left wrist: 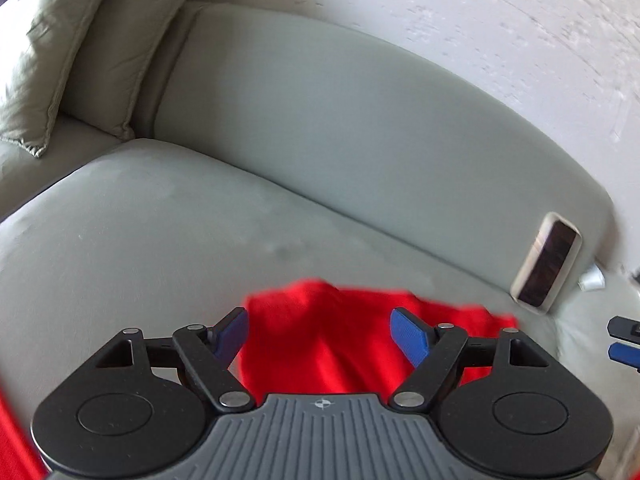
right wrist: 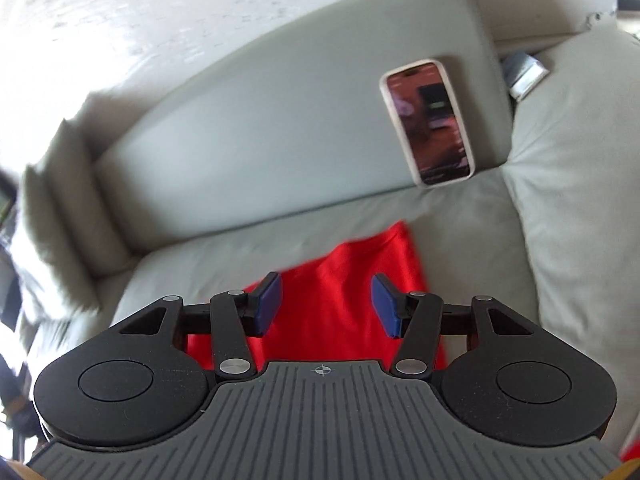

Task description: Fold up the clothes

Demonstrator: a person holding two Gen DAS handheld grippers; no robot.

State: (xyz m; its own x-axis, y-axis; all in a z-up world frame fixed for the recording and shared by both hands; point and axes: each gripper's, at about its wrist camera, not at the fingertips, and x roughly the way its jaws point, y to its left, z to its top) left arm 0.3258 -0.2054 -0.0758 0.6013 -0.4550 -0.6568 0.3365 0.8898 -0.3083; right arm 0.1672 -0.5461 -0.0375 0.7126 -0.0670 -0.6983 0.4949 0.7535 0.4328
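- My left gripper (left wrist: 319,332) has its blue pads spread wide with nothing pinched between them; the jaws are released and empty.
- Beyond and below those pads lies the bright red cloth garment (left wrist: 340,344), crumpled on the grey-green fabric sofa seat (left wrist: 140,240). It reaches past both fingers, and I cannot tell whether it is folded.
- My right gripper (right wrist: 327,304) is also released, its blue pads (right wrist: 385,304) standing apart and parallel, gripping nothing.
- Under this tool the same red garment (right wrist: 348,280) lies flat on the seat, one corner pointing away from the fingertips toward the backrest.
- Ahead of the right gripper, and a little to its right, a phone in a pale case (right wrist: 428,124) leans screen-out against the grey-green backrest cushion (right wrist: 260,132).
- From the left tool that phone (left wrist: 548,268) sits far off to the right, at the seat's back corner.
- A rumpled loose pillow of pale cloth (left wrist: 48,60) sits far ahead and to the left of the left gripper.
- The view is blurred at its edges.
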